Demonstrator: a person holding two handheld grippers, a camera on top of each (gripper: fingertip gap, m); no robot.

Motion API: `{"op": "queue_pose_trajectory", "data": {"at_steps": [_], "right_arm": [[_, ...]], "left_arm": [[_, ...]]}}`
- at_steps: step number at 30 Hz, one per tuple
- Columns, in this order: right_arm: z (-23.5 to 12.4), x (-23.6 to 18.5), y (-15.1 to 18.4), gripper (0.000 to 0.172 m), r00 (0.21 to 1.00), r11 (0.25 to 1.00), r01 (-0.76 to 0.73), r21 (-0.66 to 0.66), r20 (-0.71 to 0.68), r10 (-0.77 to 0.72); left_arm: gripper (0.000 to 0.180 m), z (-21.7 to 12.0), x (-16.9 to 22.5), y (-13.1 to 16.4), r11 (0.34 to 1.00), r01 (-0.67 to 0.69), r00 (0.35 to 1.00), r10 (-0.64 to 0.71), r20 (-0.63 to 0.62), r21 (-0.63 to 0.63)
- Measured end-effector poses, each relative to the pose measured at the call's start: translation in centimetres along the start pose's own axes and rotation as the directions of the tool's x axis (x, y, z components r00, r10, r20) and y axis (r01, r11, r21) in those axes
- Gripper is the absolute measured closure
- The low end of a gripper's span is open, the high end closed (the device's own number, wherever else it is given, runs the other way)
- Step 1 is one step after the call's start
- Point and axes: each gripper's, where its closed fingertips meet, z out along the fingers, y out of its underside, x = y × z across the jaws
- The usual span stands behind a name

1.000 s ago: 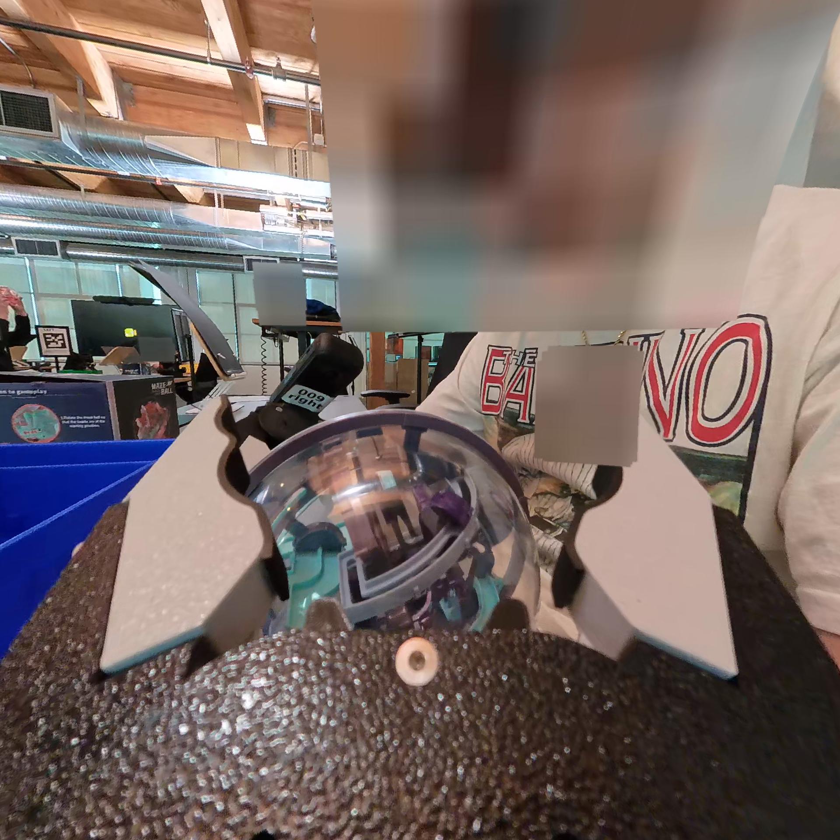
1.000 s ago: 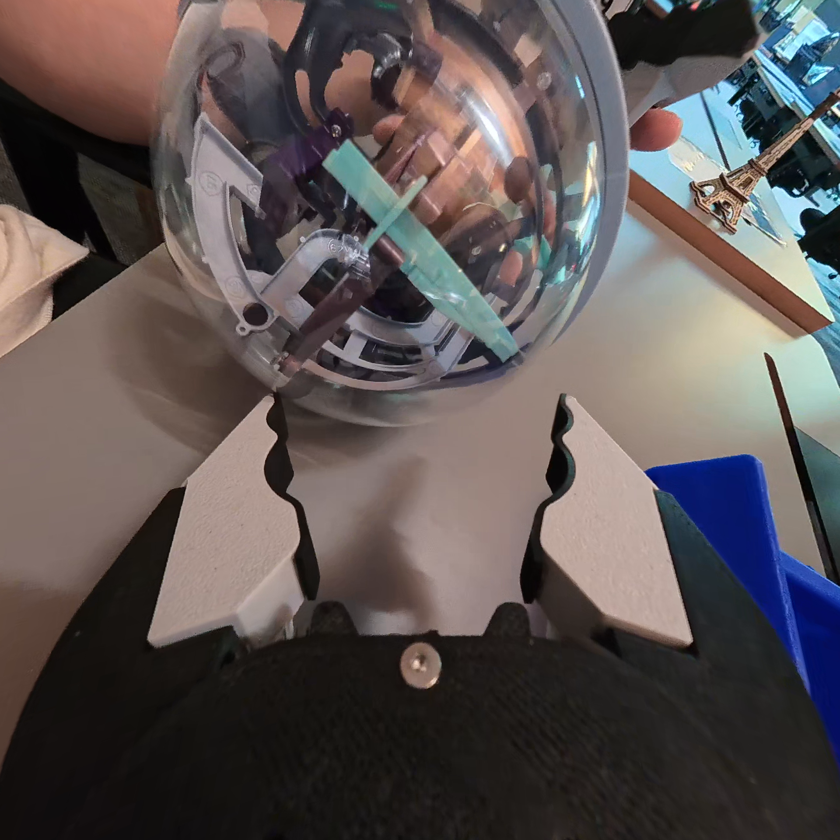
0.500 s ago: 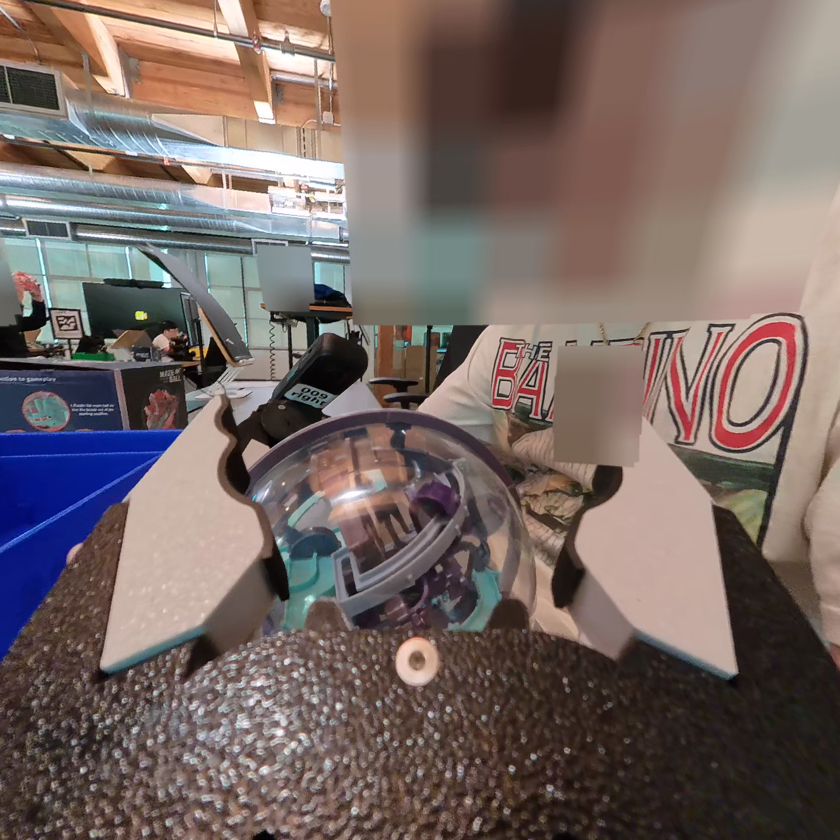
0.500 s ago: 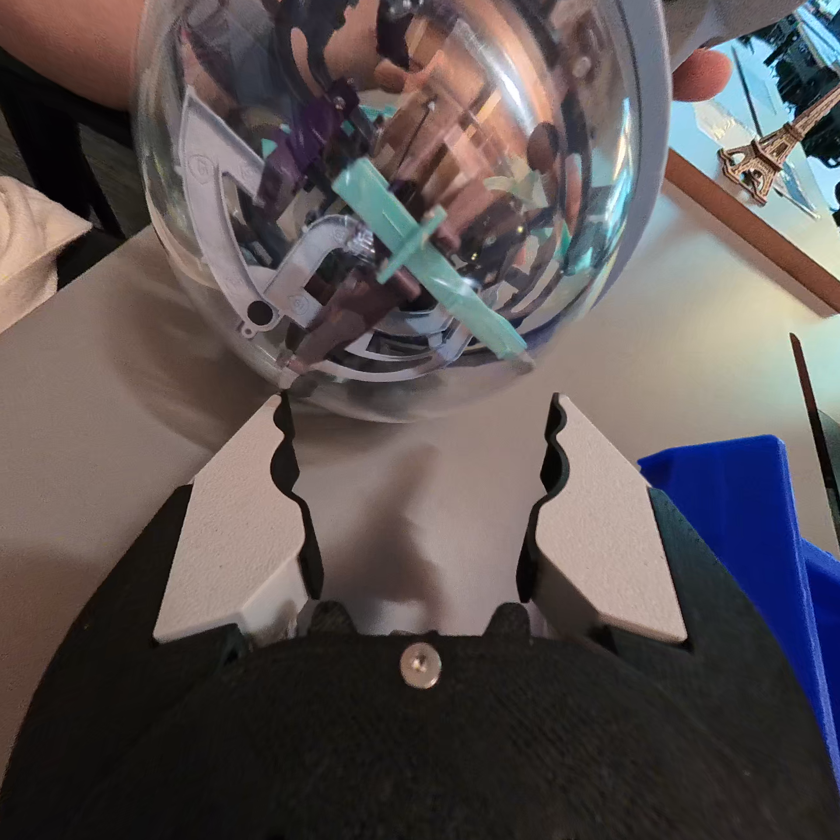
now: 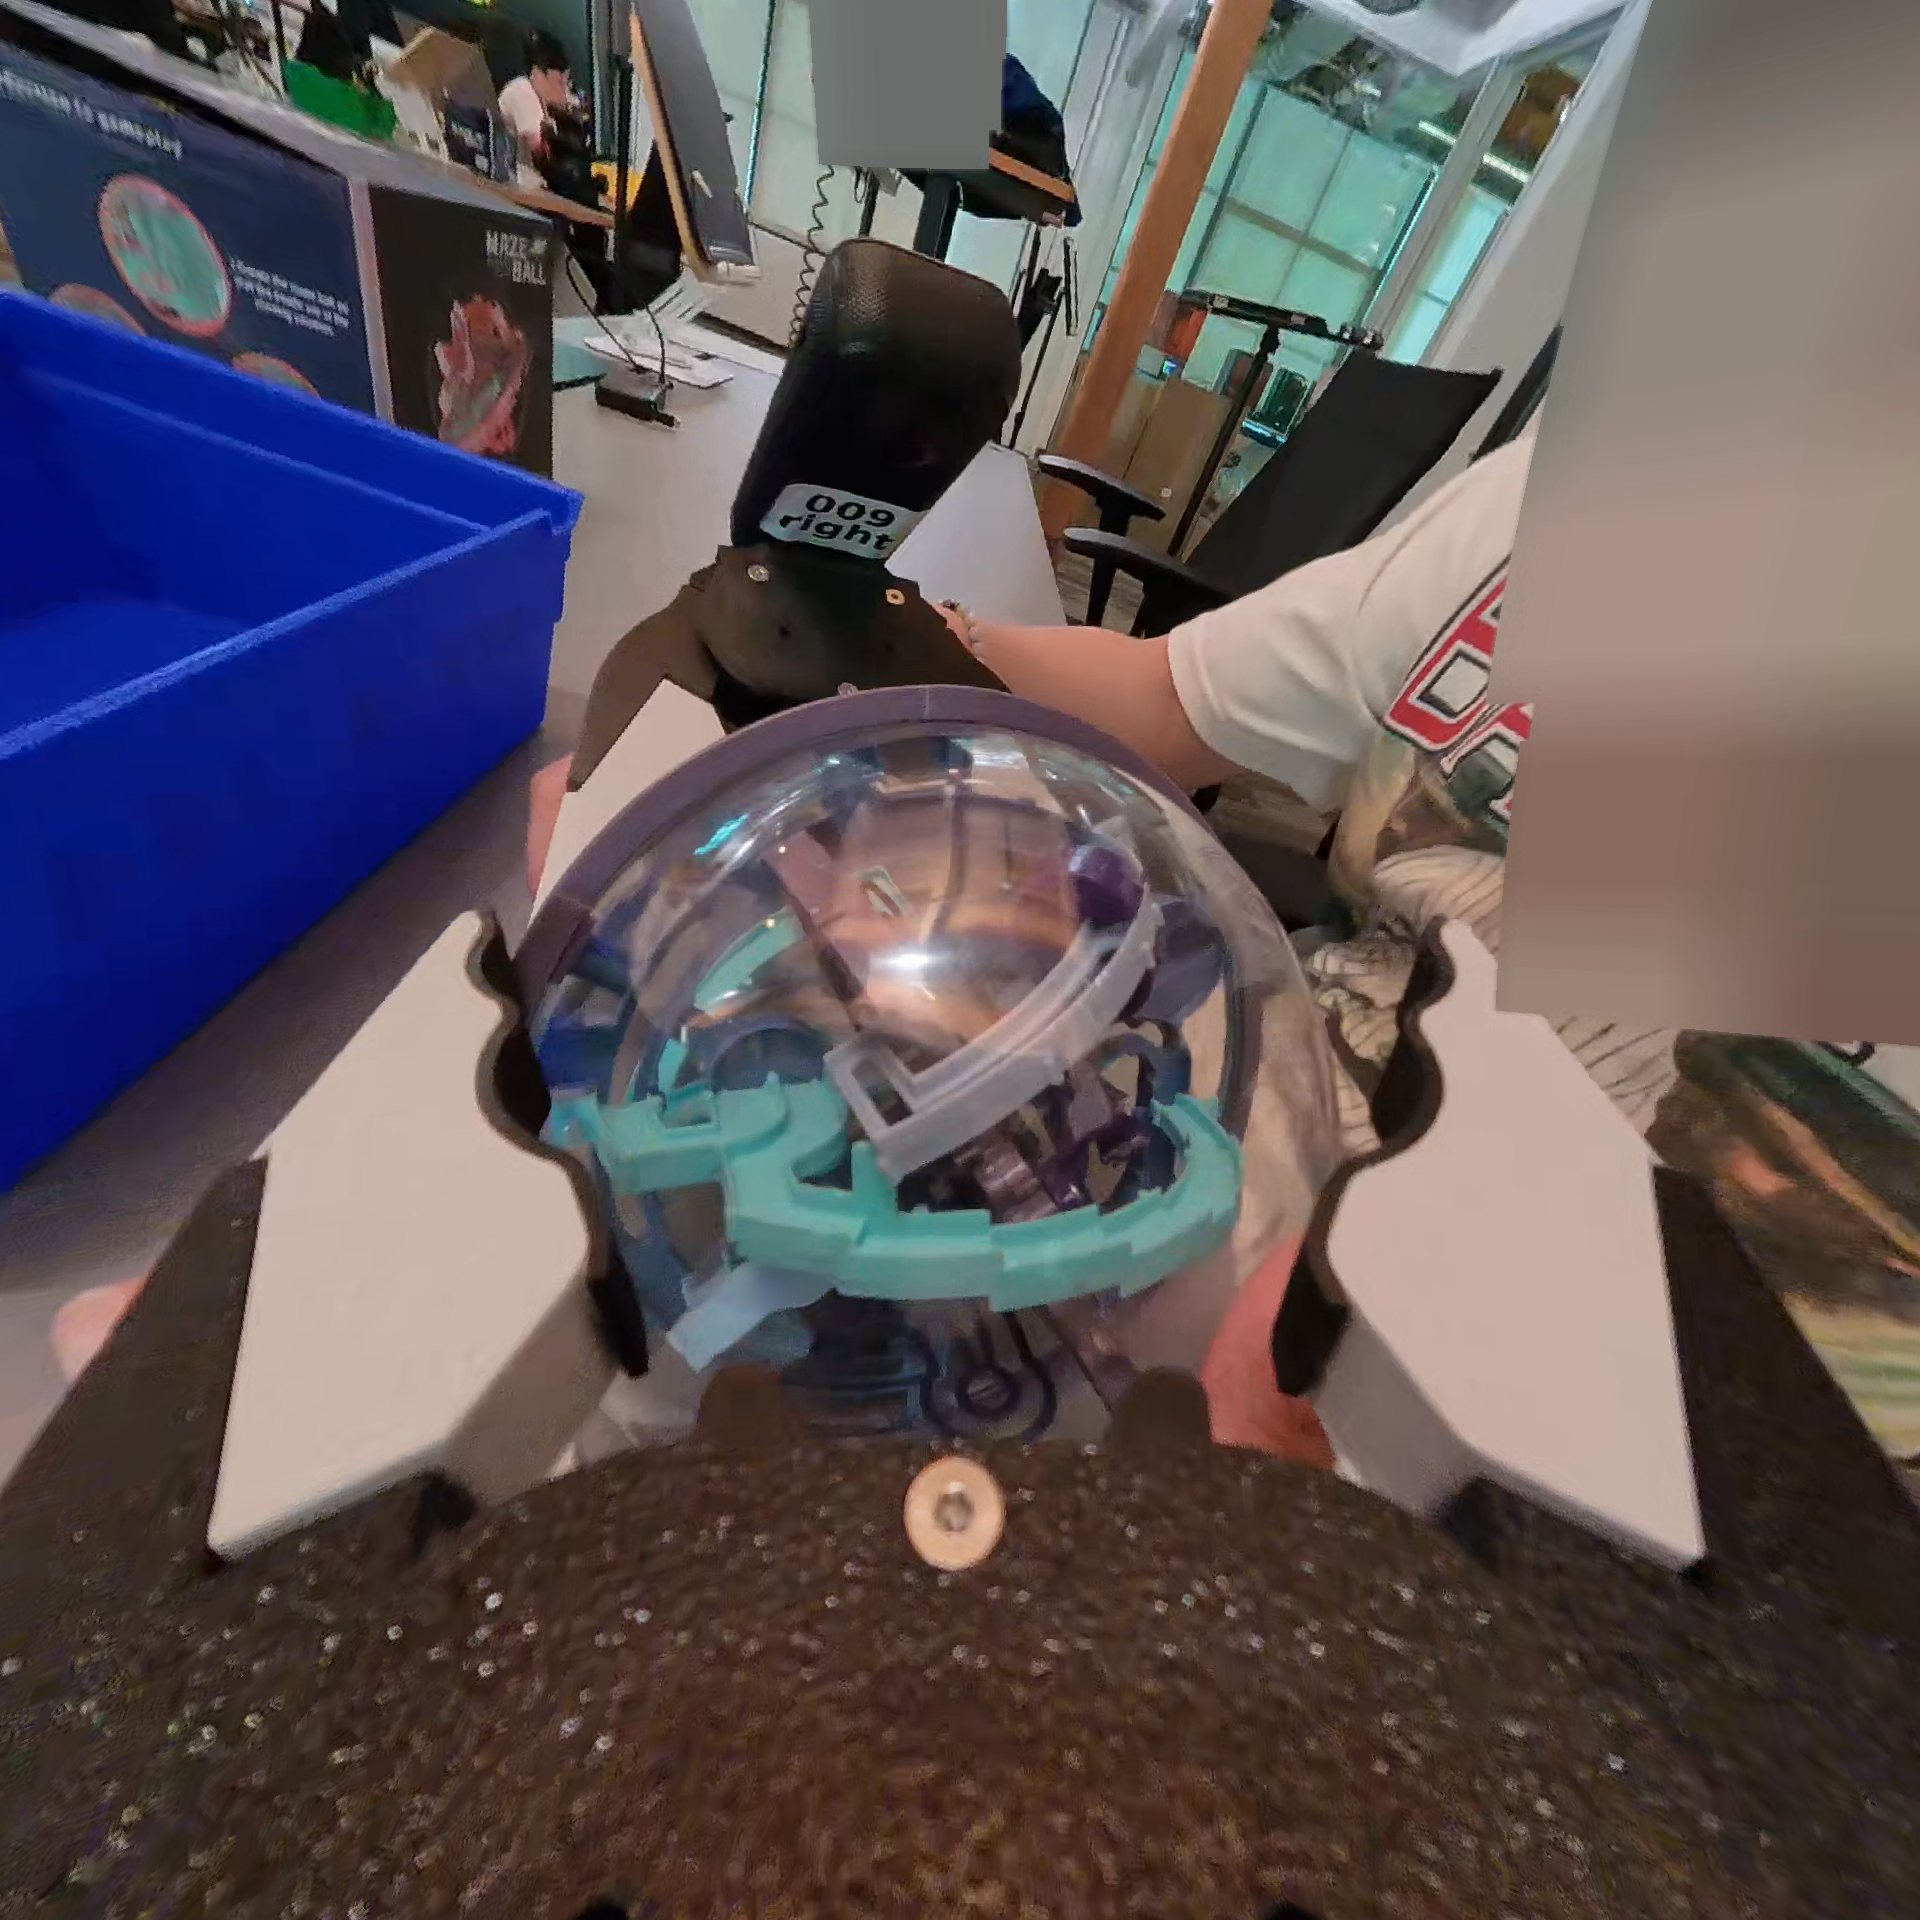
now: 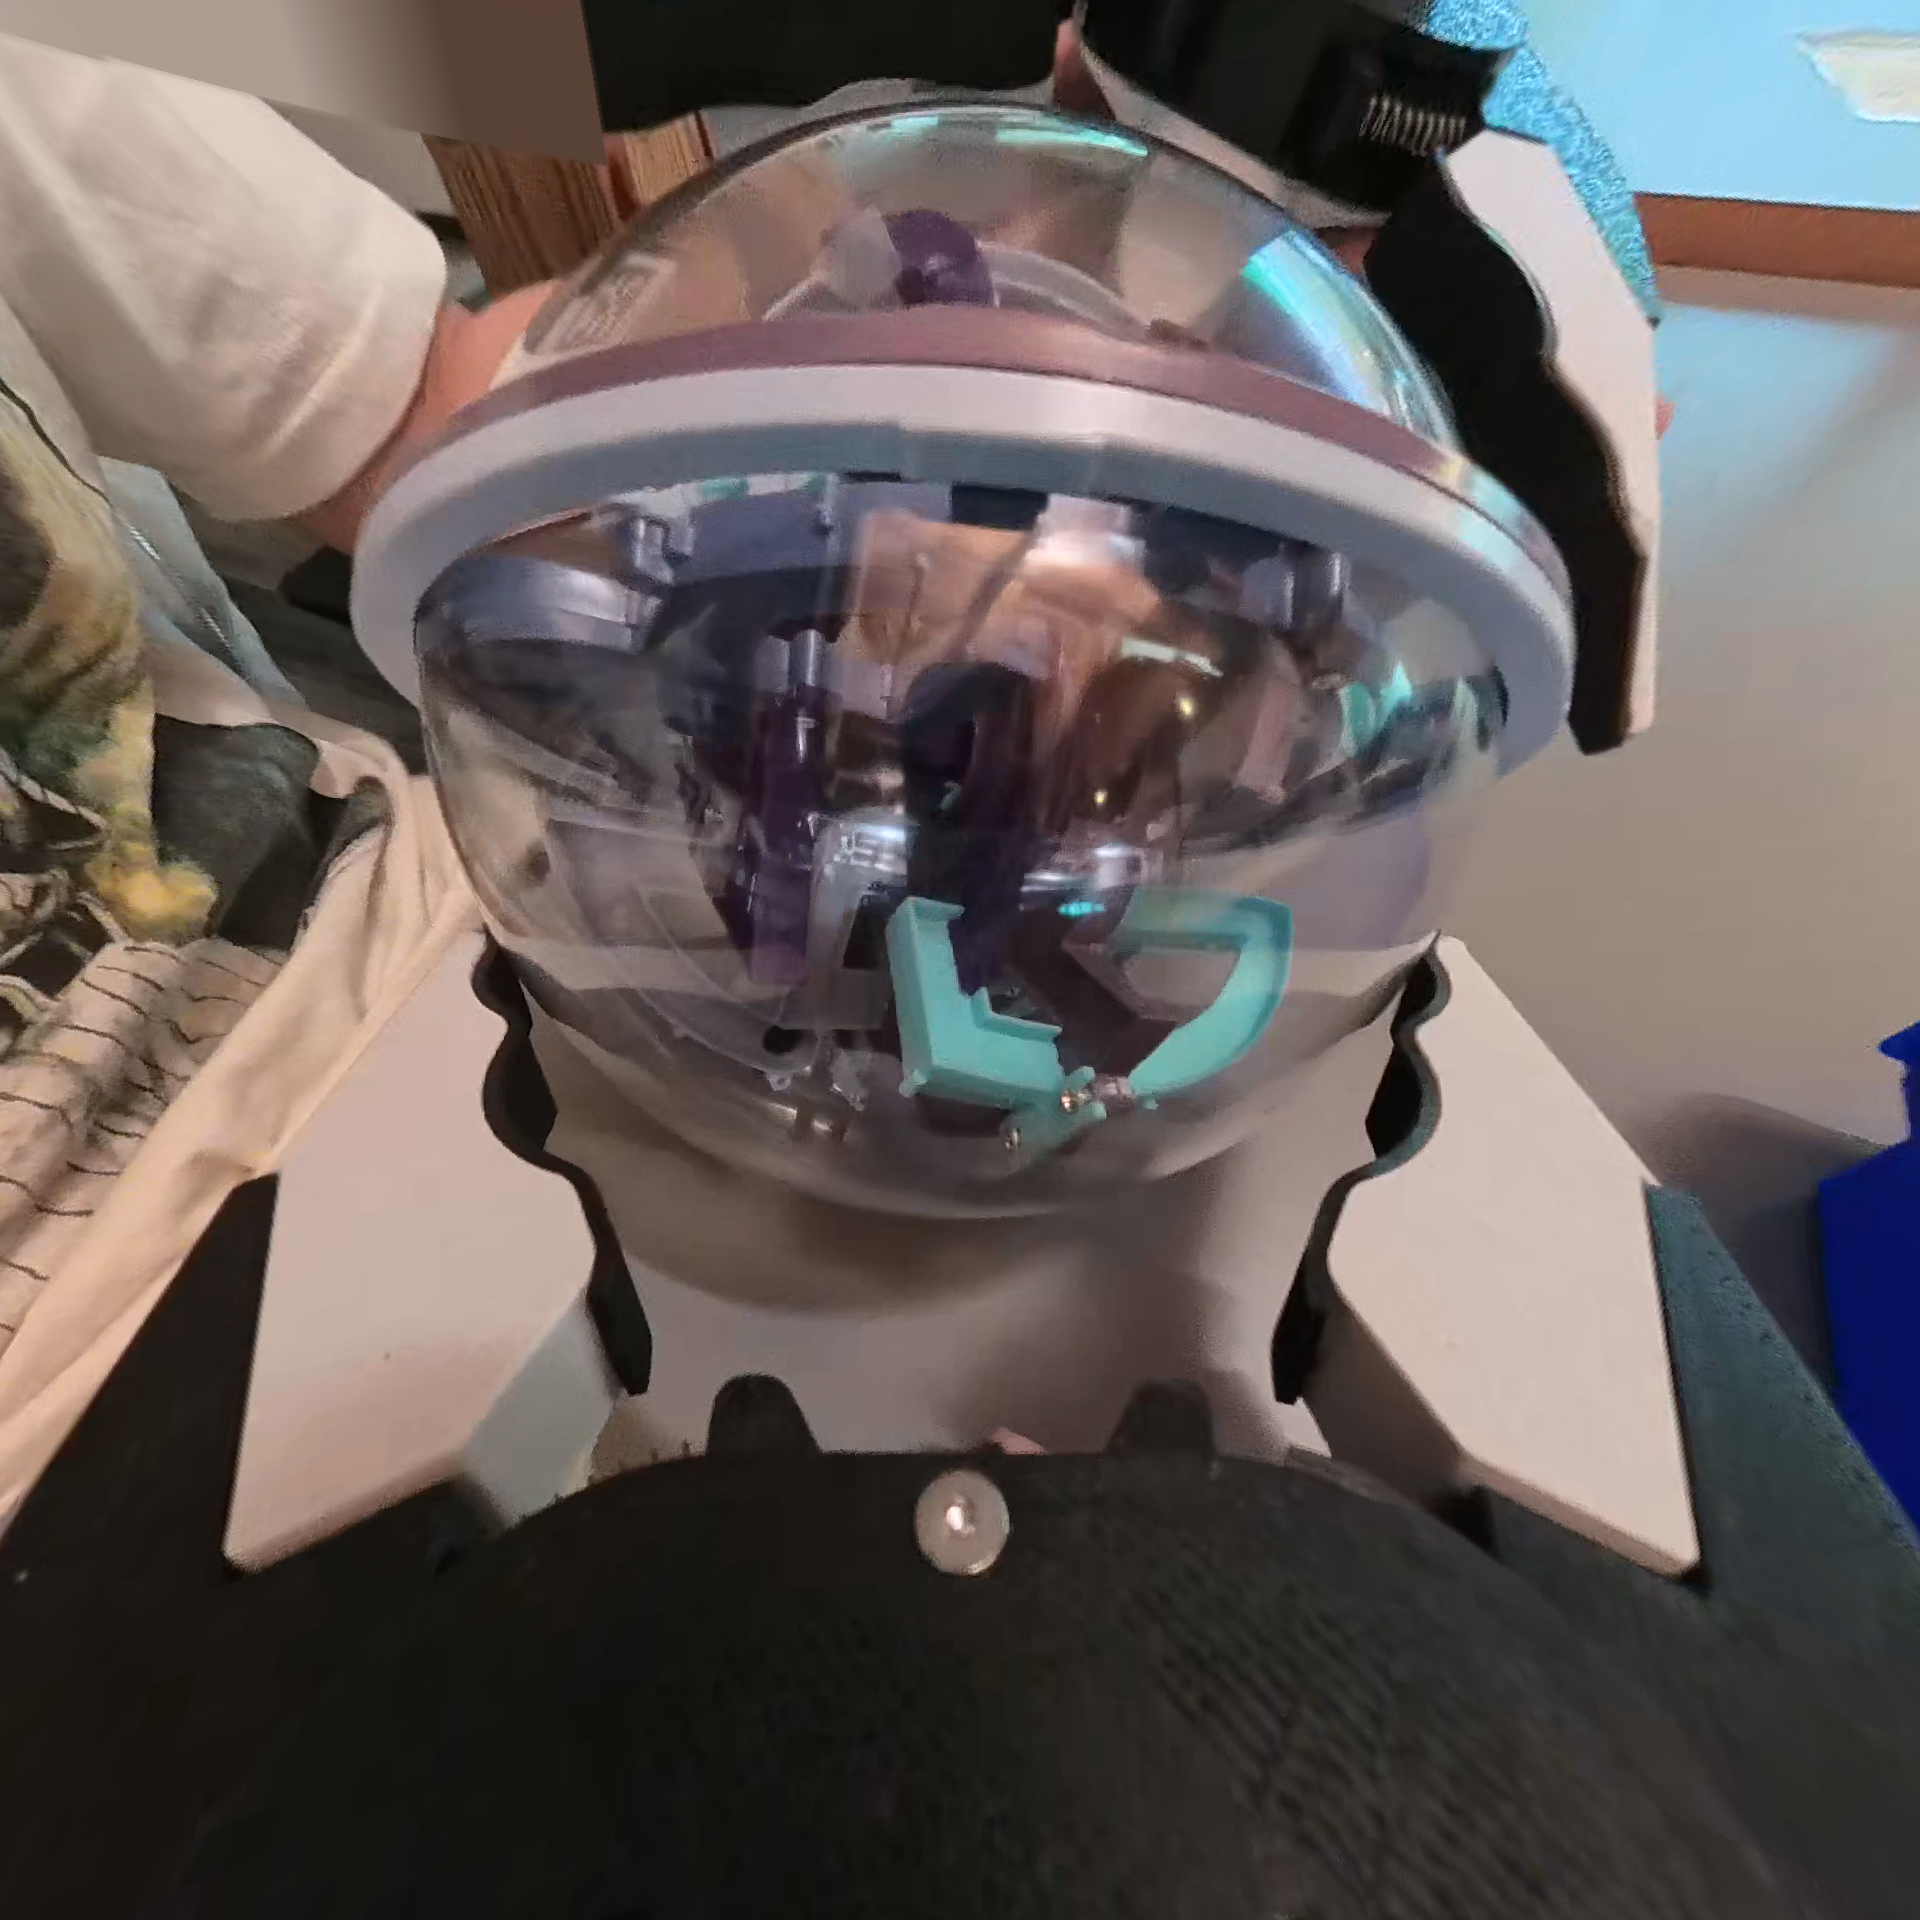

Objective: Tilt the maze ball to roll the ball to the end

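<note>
Nearest, my left claw (image 5: 961,935) is standing wide open around the maze ball (image 5: 904,1039). Its left pad (image 5: 514,1049) is touching the clear shell, while a gap is showing on the right side. Facing it, my right claw (image 6: 961,966) is spreading just as wide, both fingertips lying against the ball's lower half and gripping it. Inside, a rounded purple piece (image 5: 1107,883) is sitting atop a grey track. Farther off, a blue bin (image 5: 260,623) is resting on the worktop (image 5: 312,987).
</note>
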Motion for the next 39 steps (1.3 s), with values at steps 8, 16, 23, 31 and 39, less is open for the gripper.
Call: {"op": "queue_pose_trajectory", "data": {"at_steps": [8,16,23,31,39], "right_arm": [[-0.1,0.9,-0.8,0.015,0.989,0.981,-0.141,0.131,0.061,0.134],[-6.7,2.3,-10.5,0.016,0.99,0.73,-0.138,0.669,0.097,0.098],[-13.4,4.7,-16.3,0.039,0.992,0.357,-0.103,0.929,0.067,0.111],[-13.6,4.7,-21.9,0.055,0.998,0.324,-0.067,0.944,0.06,0.03],[-9.9,6.0,-20.4,0.054,0.989,0.445,-0.133,0.886,0.09,0.115]], "left_arm": [[0.024,-1.1,-1.6,-1.7,0.98,0.105,0.994,-0.1,-0.035,0.171],[0.023,-3.3,0.7,-9.5,0.867,-0.072,0.996,0.089,-0.01,0.493],[0.023,-5.6,2.6,-15.3,0.703,-0.377,0.915,0.184,0.358,0.603],[0.024,-8.9,3.1,-17.1,0.702,-0.393,0.843,0.016,0.538,0.594],[0.023,-10.3,1.2,-15.9,0.796,-0.322,0.783,-0.08,0.617,0.512]]}}
